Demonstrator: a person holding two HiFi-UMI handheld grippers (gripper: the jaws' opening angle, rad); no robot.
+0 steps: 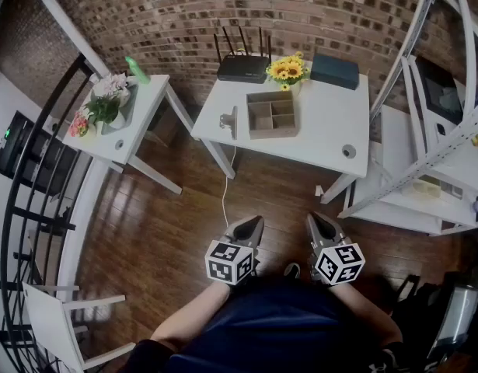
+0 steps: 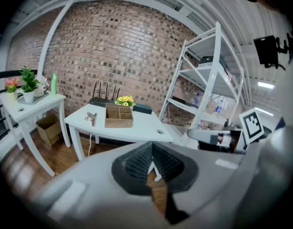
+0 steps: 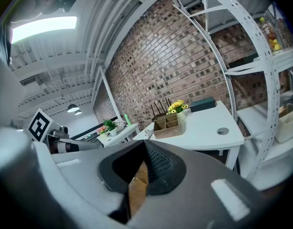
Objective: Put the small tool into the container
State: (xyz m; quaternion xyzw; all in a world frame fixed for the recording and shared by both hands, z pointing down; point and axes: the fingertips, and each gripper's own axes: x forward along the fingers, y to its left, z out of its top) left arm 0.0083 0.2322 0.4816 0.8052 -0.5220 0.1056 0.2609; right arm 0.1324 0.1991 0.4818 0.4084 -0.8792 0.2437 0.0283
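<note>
Closest to the camera, well short of the wooden compartment box [image 1: 271, 113], the person's two forearms hold both tools low over the dark plank floor [image 1: 169, 208]. The left tongs [image 1: 259, 221] are pressed together, tips meeting with nothing between them. The right tongs [image 1: 312, 217] also look pressed together and pinch nothing. Both point toward the box, the left pair on the box's left side and the right pair on its right side in the head view.

A white cable [image 1: 225, 189] hangs to the floor from the counter edge left of the box. The box stands open-topped on the white counter [image 1: 316, 123], towards its left half. The small metal tool [image 1: 227, 120] sits on the same counter at its left edge, just left of the box and apart from it, outside every compartment. A round cable port [image 1: 348, 151] lies near the counter's front right corner, right of the box and nearer the person.

Behind the box stand a black router [image 1: 243, 67] with raised antennas, a vase of sunflowers [image 1: 287, 70] and, further right, a dark teal case [image 1: 335, 71]. Well to the left of the box is a smaller white counter [image 1: 145, 103] bearing potted plants [image 1: 106, 103] and a green bottle [image 1: 136, 69]. Right of the box rises a white shelving rack [image 1: 425, 162]. Beyond the box runs the brick wall [image 1: 184, 14].
</note>
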